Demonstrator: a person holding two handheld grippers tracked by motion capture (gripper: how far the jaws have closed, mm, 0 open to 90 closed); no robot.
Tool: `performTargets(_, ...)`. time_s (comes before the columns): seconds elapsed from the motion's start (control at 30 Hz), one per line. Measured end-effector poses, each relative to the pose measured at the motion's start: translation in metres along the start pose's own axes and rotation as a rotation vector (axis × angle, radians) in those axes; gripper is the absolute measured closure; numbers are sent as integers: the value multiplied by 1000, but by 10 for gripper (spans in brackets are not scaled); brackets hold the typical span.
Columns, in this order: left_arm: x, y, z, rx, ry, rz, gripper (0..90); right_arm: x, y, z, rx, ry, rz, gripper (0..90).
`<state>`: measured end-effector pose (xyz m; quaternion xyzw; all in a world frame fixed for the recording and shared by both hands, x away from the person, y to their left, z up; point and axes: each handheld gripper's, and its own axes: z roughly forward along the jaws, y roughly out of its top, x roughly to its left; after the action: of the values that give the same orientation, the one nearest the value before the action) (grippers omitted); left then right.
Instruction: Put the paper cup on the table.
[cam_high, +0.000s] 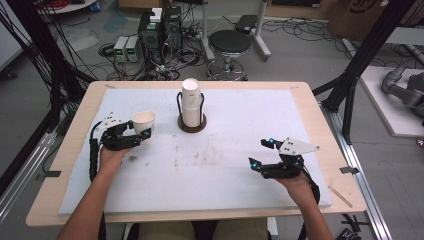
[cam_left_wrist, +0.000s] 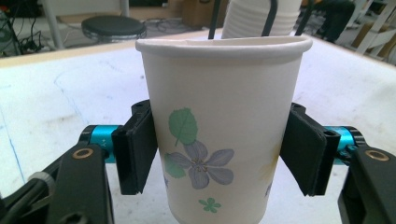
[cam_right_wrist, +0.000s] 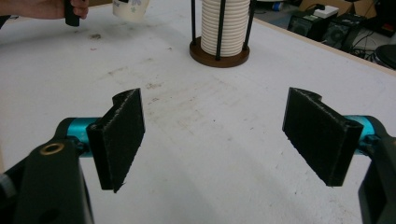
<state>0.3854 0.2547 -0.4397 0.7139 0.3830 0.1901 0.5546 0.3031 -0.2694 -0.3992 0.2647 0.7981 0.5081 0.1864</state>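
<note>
A white paper cup (cam_left_wrist: 224, 116) with a blue flower print stands upright between the pads of my left gripper (cam_left_wrist: 219, 154), which is shut on its sides. From above, this cup (cam_high: 144, 121) and left gripper (cam_high: 137, 134) are at the left of the white mat, left of the cup stack. A stack of white paper cups (cam_high: 191, 102) sits in a black wire holder on a round brown base (cam_high: 192, 128) at the mat's far middle. My right gripper (cam_high: 261, 152) rests at the right, open, with nothing between its pads (cam_right_wrist: 122, 135).
The white mat (cam_high: 210, 170) covers a wooden table (cam_high: 320, 115) and carries faint stains at its middle. The stack (cam_right_wrist: 225, 28) stands ahead of the right gripper (cam_right_wrist: 215, 135), and the person's left hand (cam_right_wrist: 42, 8) with the cup (cam_right_wrist: 130, 8) is farther off. A stool (cam_high: 229, 42) and electronics lie beyond the table.
</note>
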Motion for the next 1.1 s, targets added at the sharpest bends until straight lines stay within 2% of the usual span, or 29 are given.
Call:
performTargets(0.3, -2, -5, 6, 79, 9, 2, 331, 0, -1, -1, 0, -1, 2, 214)
performTargets(0.33, -2, -6, 7, 100, 11, 9, 331, 0, 0, -1, 1, 0, 0, 214)
performTargets(0.53, -4, -8, 6, 109, 18, 6, 336, 0, 0, -1, -1, 0, 2, 214)
performTargets(0.83, -9, -13, -7, 136, 44, 12, 344, 1, 0, -3, 0, -2, 2, 214)
performTargets(0.87, -11, -13, -9, 155, 48, 29, 344, 1, 0, -4, 1, -3, 3, 214)
performTargets(0.97, -12, -13, -11, 166, 52, 40, 343, 1, -1, -3, 1, -3, 3, 214)
performTargets(1.1, -13, -15, -13, 165, 59, 31, 320, 1, -1, -3, 2, -3, 0, 214)
